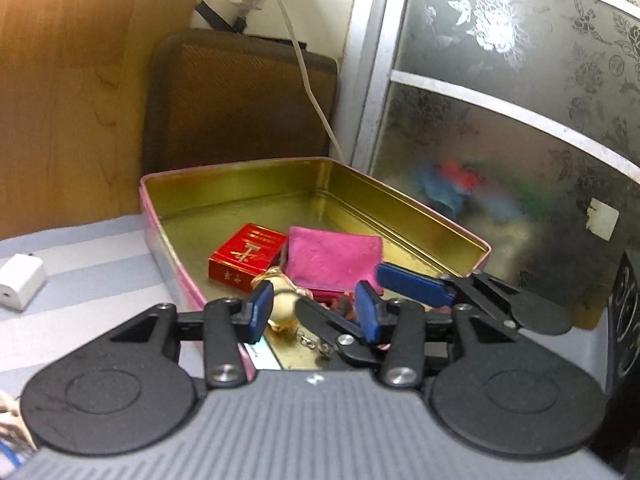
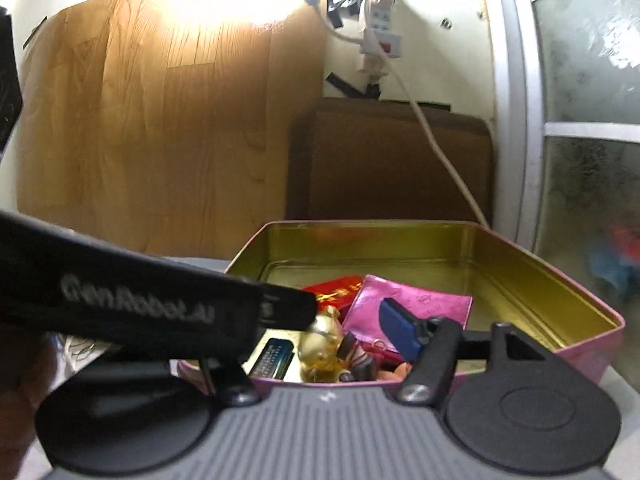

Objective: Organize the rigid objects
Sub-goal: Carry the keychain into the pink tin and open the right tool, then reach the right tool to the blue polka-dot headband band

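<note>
An open tin [image 1: 400,200] with a gold inside and pink outside holds a red box [image 1: 246,256], a pink pouch [image 1: 334,260] and a gold figurine [image 1: 282,306] on a chain. My left gripper [image 1: 314,314] is open over the tin's near end, its pads on either side of the figurine without closing on it. My right gripper [image 2: 328,332] reaches into the same end; its blue right pad [image 2: 396,330] shows, and its left finger is hidden behind the left gripper's black body [image 2: 140,300]. The tin [image 2: 560,292], pouch [image 2: 404,308], figurine [image 2: 320,344] and a small dark device [image 2: 274,356] show there.
A white charger [image 1: 18,286] lies on the striped cloth left of the tin. A brown cushion [image 1: 240,100] leans on the wall behind, with a white cable [image 1: 308,80] hanging over it. A frosted glass door [image 1: 520,100] stands at the right.
</note>
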Motion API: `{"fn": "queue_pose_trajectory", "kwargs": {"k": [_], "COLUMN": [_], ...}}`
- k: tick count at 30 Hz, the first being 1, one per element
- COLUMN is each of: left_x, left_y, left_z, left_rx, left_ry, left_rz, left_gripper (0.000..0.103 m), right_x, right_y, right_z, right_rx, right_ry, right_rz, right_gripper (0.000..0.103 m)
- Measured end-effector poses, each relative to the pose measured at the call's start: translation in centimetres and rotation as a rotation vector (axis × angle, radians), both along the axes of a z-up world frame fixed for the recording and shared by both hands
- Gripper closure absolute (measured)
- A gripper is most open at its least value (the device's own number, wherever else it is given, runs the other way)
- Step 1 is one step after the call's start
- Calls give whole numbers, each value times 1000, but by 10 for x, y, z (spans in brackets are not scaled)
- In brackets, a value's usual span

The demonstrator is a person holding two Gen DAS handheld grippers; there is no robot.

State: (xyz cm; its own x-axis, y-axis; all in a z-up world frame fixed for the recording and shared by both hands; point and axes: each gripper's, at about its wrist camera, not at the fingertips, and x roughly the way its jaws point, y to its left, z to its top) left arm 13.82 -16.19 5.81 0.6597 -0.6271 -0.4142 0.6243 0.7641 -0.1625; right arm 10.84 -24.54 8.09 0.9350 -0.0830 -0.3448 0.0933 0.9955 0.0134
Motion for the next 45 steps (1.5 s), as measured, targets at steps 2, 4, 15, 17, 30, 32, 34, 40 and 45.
{"fn": "queue_pose_trajectory", "kwargs": {"k": [2,4,15,17,30,32,34,40,45], "left_x": [-8,-17,-64,-72,-80,-79,-78,-78,-78], "left_y": [10,24,121,136,221,228,232,236,240], "left_z": [5,11,0,-9,-50,-57,-58,-62,-63], "left_rx": [-15,-37,-61,-29,-48,-67,-95,-139,-167], "left_ry": [-27,-56,-76,-71,28,47,56,74,79], "left_rz": [18,39,248,292,519,543,544,530,518], "left_gripper": [55,53,49,48,49,49,49,49,45], "right_x": [-4,-9,-50,-50,-35,-29,-26,-18,-16], "right_y": [4,7,79,94,134,135,135,124,121], "right_z": [0,3,8,3,-12,-14,-17,-24,-27], "right_rx": [-6,22,23,26,64,81,96,185,218], "right_ry": [-17,-32,-75,-39,132,162,189,243,252], "right_rz": [-18,-9,199,249,382,382,378,353,348], "right_gripper": [32,32,25,25,40,40,40,40,39]}}
